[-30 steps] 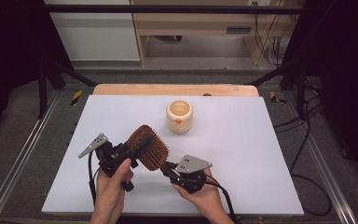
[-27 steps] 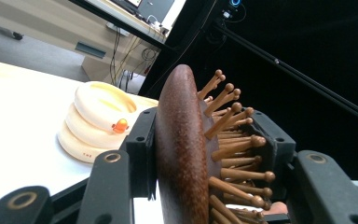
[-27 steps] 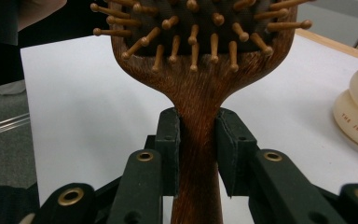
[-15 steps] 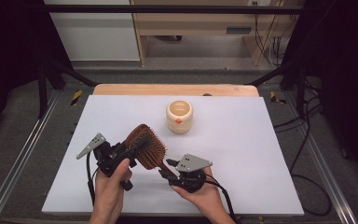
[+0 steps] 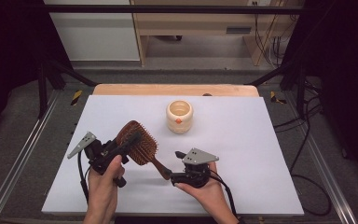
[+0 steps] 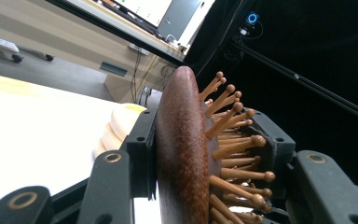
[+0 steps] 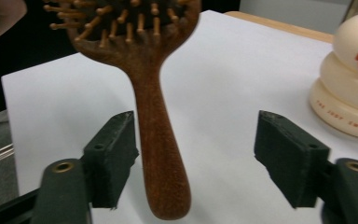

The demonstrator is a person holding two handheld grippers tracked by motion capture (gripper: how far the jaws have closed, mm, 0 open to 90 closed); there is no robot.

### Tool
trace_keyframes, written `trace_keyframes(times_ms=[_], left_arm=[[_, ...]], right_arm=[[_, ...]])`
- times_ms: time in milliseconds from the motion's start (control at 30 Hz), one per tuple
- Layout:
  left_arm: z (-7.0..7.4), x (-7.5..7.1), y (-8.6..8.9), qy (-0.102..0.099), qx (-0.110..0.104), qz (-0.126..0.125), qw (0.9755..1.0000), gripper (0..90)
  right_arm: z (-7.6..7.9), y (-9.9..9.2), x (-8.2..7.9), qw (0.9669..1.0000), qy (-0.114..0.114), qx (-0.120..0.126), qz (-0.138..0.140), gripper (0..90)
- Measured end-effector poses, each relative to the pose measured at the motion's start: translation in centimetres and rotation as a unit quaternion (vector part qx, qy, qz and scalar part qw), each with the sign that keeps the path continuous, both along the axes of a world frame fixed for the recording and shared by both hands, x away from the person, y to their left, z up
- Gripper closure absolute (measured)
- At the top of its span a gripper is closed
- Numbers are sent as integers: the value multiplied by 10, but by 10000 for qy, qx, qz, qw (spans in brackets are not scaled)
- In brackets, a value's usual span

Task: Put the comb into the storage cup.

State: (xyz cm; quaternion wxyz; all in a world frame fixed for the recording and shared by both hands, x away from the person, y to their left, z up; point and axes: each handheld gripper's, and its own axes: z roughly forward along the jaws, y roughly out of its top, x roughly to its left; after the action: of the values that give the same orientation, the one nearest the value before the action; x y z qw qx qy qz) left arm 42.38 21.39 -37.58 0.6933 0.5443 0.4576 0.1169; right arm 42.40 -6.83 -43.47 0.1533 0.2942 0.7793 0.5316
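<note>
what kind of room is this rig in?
Probably a lab or data-collection workspace: a white-topped table on a metal frame, loose cables on the floor, and monitors on a bench behind.

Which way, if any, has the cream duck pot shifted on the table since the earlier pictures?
No. The cream duck pot sits at the same spot below the wooden board's edge in the high view.

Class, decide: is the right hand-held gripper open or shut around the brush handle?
Open. The right hand-held gripper has jaws spread wide; the brush handle sits between them, ungripped.
</note>
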Motion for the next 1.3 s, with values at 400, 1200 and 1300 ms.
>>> trace_keyframes(times_ms=[400, 1200, 1300], left_arm=[[3, 0, 12, -34, -73, 217, 9997, 506], [67, 49, -34, -245, 452, 113, 9986, 506], [76, 56, -46, -369, 537, 87, 9978, 505]], right_arm=[[-9, -12, 15, 9988, 47, -255, -411, 112], [-7, -140, 15, 9889, -381, 222, -1417, 63], [-11, -140, 17, 9897, -318, 140, -1392, 66]])
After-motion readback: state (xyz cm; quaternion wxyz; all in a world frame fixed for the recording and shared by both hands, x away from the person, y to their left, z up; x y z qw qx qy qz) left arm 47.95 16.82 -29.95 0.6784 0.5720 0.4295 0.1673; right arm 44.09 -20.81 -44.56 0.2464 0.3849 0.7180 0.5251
